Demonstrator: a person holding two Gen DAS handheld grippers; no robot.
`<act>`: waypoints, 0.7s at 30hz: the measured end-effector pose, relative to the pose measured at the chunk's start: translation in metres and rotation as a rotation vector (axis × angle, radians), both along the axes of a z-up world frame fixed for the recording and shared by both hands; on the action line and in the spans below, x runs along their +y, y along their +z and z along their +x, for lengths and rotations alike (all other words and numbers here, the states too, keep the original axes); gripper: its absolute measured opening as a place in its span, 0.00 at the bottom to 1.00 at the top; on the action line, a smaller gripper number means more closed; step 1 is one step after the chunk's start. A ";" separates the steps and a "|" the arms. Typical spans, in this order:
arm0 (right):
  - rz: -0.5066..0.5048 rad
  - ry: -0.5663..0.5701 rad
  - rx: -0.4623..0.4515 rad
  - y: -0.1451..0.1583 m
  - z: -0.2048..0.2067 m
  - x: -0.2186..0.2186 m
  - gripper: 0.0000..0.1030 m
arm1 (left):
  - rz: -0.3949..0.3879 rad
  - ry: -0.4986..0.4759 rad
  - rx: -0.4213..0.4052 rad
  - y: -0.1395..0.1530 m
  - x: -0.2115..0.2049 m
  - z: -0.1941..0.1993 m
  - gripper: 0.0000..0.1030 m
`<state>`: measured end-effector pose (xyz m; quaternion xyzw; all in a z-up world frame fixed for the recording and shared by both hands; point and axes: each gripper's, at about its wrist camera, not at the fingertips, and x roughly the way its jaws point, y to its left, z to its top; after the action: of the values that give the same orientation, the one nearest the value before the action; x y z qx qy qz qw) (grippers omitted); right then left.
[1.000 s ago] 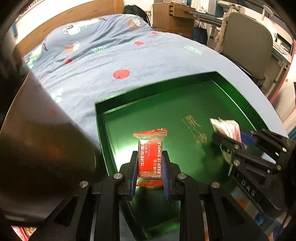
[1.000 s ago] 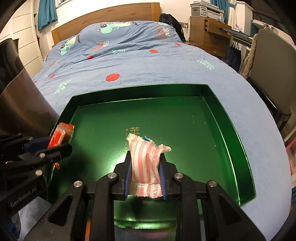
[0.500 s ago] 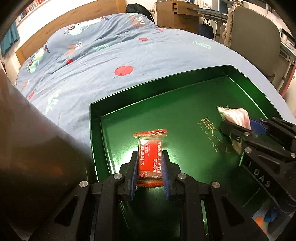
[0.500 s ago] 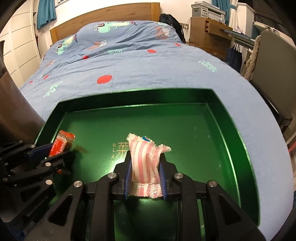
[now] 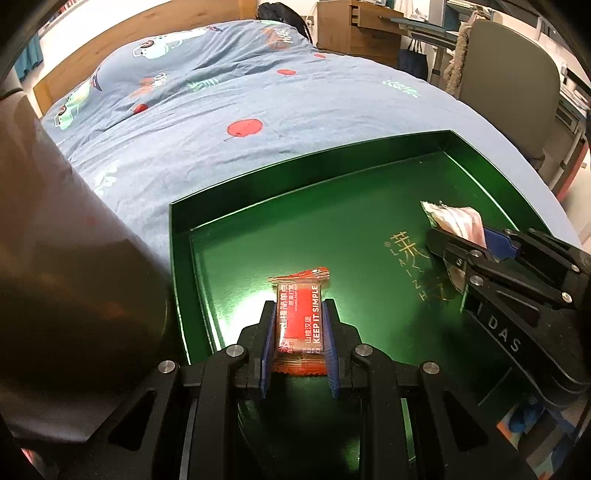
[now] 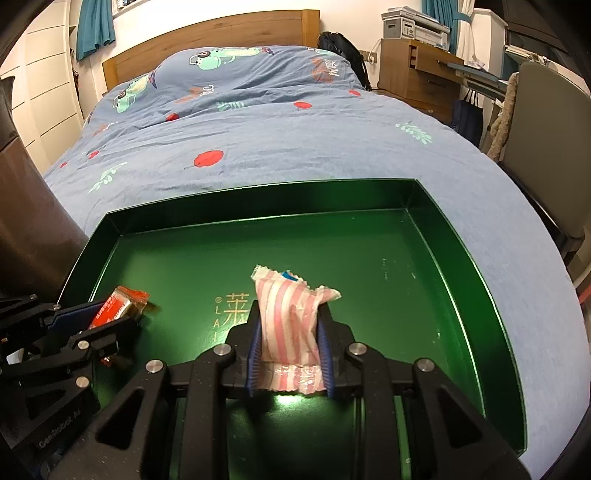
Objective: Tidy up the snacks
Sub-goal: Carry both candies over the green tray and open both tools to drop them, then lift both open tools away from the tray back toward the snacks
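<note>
Snacks: L gripper (image 5: pixel 298 328) clamps red packet (image 5: pixel 300 317), R gripper (image 6: pixel 290 343) clamps striped packet (image 6: pixel 291 325), over green tray (image 6: pixel 476 266) on blue bedspread (image 6: pixel 295 147); desk (image 6: pixel 417 70) w/ printer (image 6: pixel 413 26) behind.

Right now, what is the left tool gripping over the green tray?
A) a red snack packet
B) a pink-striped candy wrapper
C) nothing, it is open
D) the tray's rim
A: the left tool is shut on the red snack packet printed "KEEP IT SIMPLE", over the green tray.

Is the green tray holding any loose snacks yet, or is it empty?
Empty, where visible: the green tray shows bare floor. The red snack and striped snack sit clamped in the left gripper and right gripper.
</note>
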<state>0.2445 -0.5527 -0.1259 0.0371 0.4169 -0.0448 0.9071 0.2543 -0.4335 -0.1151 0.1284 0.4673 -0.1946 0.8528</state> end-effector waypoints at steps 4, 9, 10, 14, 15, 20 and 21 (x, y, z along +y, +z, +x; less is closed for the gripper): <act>-0.010 0.005 0.005 0.000 -0.006 0.001 0.23 | -0.011 0.003 0.009 0.001 0.001 -0.009 0.20; -0.034 0.008 0.011 0.000 -0.011 0.003 0.35 | 0.003 0.000 0.010 0.002 -0.001 -0.010 0.29; -0.039 0.007 0.014 0.000 -0.012 0.004 0.49 | 0.002 -0.001 0.018 0.002 -0.001 -0.008 0.34; -0.056 -0.006 0.025 0.000 -0.016 0.003 0.78 | 0.006 0.002 0.045 0.002 -0.001 -0.008 0.51; -0.057 -0.008 0.028 0.001 -0.018 0.003 0.78 | 0.011 -0.002 0.041 0.003 -0.001 -0.009 0.51; -0.066 -0.006 0.029 0.007 -0.026 0.002 0.90 | 0.030 -0.010 -0.004 0.012 -0.002 -0.017 0.57; -0.062 -0.007 0.023 0.010 -0.029 0.002 0.92 | 0.040 -0.013 -0.020 0.014 -0.002 -0.019 0.58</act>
<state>0.2152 -0.5511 -0.1160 0.0098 0.4258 -0.0613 0.9027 0.2348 -0.4360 -0.1009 0.1505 0.4618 -0.1895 0.8533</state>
